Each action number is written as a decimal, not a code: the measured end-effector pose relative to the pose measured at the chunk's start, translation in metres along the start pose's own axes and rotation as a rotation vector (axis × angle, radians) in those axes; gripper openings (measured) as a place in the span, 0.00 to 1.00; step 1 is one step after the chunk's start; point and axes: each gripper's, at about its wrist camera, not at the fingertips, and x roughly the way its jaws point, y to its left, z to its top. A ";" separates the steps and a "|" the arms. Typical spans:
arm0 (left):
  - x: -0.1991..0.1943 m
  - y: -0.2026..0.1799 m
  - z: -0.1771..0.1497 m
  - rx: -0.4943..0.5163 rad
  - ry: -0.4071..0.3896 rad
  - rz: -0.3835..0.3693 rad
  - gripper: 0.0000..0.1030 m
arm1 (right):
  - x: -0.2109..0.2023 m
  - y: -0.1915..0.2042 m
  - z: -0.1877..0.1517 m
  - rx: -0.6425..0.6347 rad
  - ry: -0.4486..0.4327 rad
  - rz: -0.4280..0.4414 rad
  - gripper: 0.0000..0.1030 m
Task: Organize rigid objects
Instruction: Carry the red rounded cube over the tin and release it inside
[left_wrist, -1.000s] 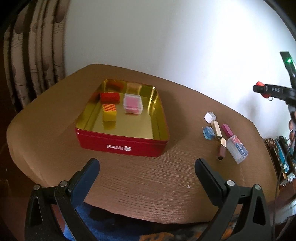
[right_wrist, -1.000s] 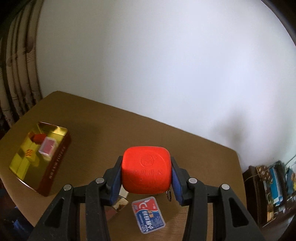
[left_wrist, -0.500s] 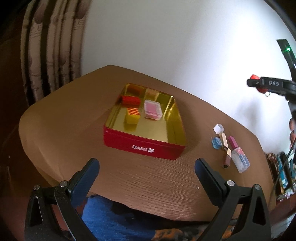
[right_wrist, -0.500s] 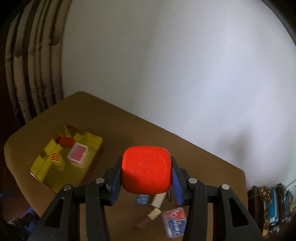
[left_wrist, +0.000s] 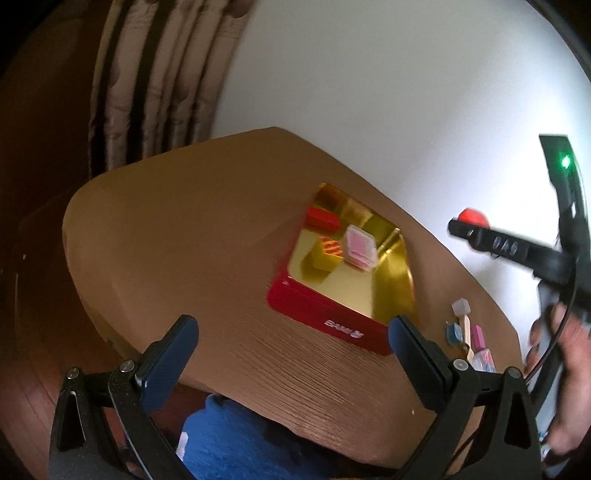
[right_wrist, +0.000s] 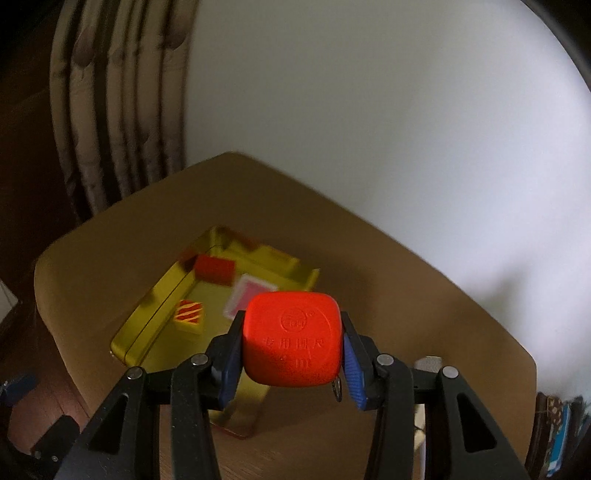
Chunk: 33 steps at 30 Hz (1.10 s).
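The right gripper (right_wrist: 291, 349) is clamped on a red rounded case (right_wrist: 291, 339), held in the air above the near end of the red tin (left_wrist: 332, 325), tilted downward toward its gold interior. The left gripper (left_wrist: 291, 343) hangs over the near table (left_wrist: 166, 240) edge, in front of the tin, jaws spread wide and empty. Inside the tin lie a red block (left_wrist: 322, 218), a striped yellow block (left_wrist: 327, 253) and a pink box (left_wrist: 360, 248).

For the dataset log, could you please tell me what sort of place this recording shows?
Most likely a room in a home: a brown wooden table set by a plain white wall, with patterned curtains at one side and what looks like a bookshelf in the corner.
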 end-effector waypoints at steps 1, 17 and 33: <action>0.000 0.004 0.002 -0.012 0.001 0.003 0.99 | 0.007 0.007 0.000 -0.009 0.011 0.005 0.45; 0.019 0.031 0.006 -0.122 0.068 -0.012 0.99 | 0.098 0.037 -0.035 -0.015 0.188 0.076 0.45; 0.030 0.031 0.001 -0.136 0.119 -0.023 0.99 | 0.131 0.056 -0.055 -0.009 0.234 0.114 0.45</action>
